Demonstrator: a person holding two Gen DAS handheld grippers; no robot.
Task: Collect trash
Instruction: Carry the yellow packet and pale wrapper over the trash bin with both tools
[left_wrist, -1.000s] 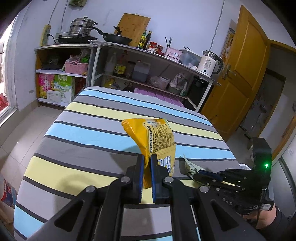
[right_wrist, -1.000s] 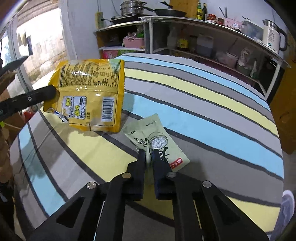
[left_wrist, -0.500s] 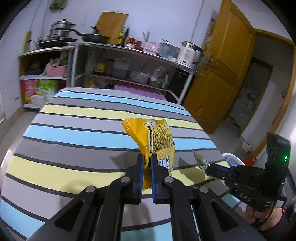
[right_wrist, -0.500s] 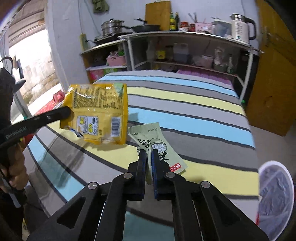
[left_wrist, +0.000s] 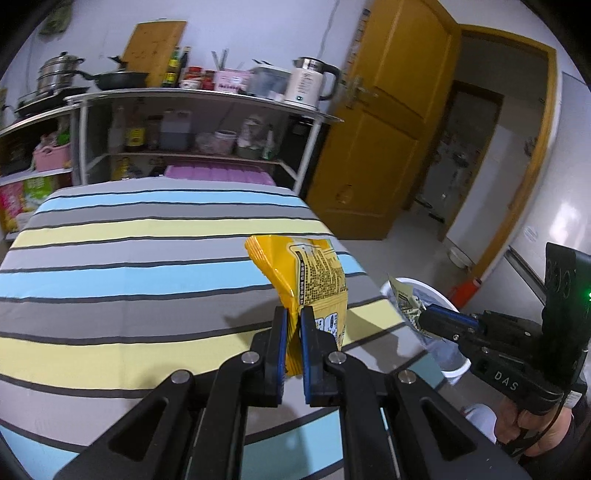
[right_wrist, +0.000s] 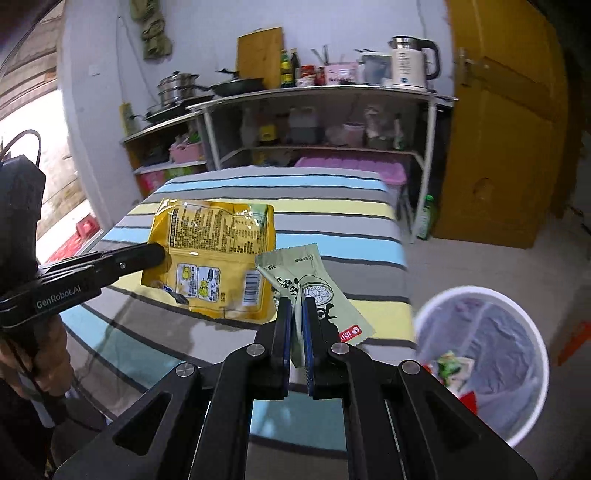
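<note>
I see the striped table (left_wrist: 129, 280) filling most of my view, with the white trash bin (right_wrist: 480, 354) on the floor off its right corner. My left gripper (left_wrist: 293, 325) is clamped on the yellow snack bag (left_wrist: 314, 280), held above the table. My right gripper (right_wrist: 295, 317) pinches the pale green packet (right_wrist: 314, 280), lifted near the bin.

Glossy yellow snack bag (right_wrist: 218, 258) (crinkled foil-plastic); matt green sachet (right_wrist: 314, 284); striped cloth table cover (left_wrist: 129, 258).
</note>
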